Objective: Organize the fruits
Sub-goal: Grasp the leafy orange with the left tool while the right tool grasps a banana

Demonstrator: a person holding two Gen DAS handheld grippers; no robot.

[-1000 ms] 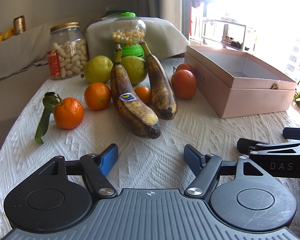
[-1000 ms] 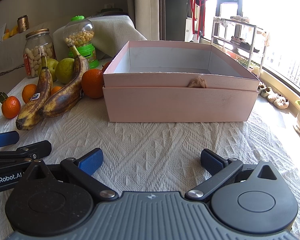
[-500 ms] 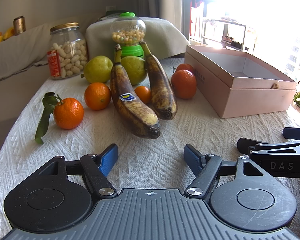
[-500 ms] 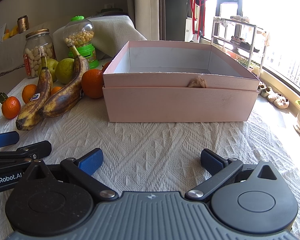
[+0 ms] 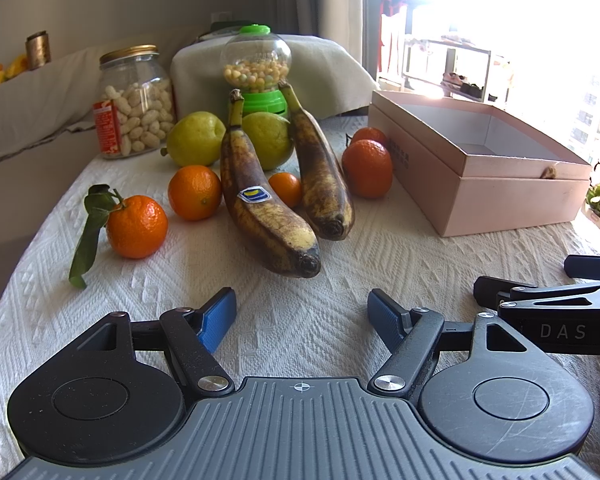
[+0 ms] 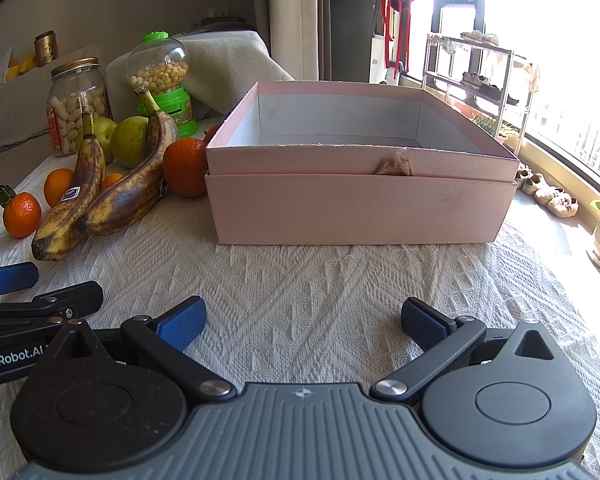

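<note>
We found the fruit gathered toward the table's (image 5: 340, 320) far left corner. Farthest left lay a leafy mandarin (image 5: 137, 226), then a plain orange (image 5: 195, 192), two green pears (image 5: 195, 138) behind them, and two spotted bananas (image 5: 267, 216) pointing their tips at us, likely the easiest to take first. A small orange (image 5: 285, 189) sat wedged between the bananas, half covered. A larger orange (image 5: 367, 168) lay just beside the pink box (image 6: 360, 208), with another behind it mostly hidden. The box stood open and bare at the table's right side — we judged it the place meant for the fruit.

Our left tongs (image 5: 302, 314) hung spread and holding nothing, facing the bananas; our right tongs (image 6: 303, 320) were likewise spread and held nothing, facing the box wall. A peanut jar (image 5: 133, 100) and candy dispenser (image 5: 257, 68) stood behind the fruit. The window glare washed out the box's far rim — its floor near the front wall we could not see.
</note>
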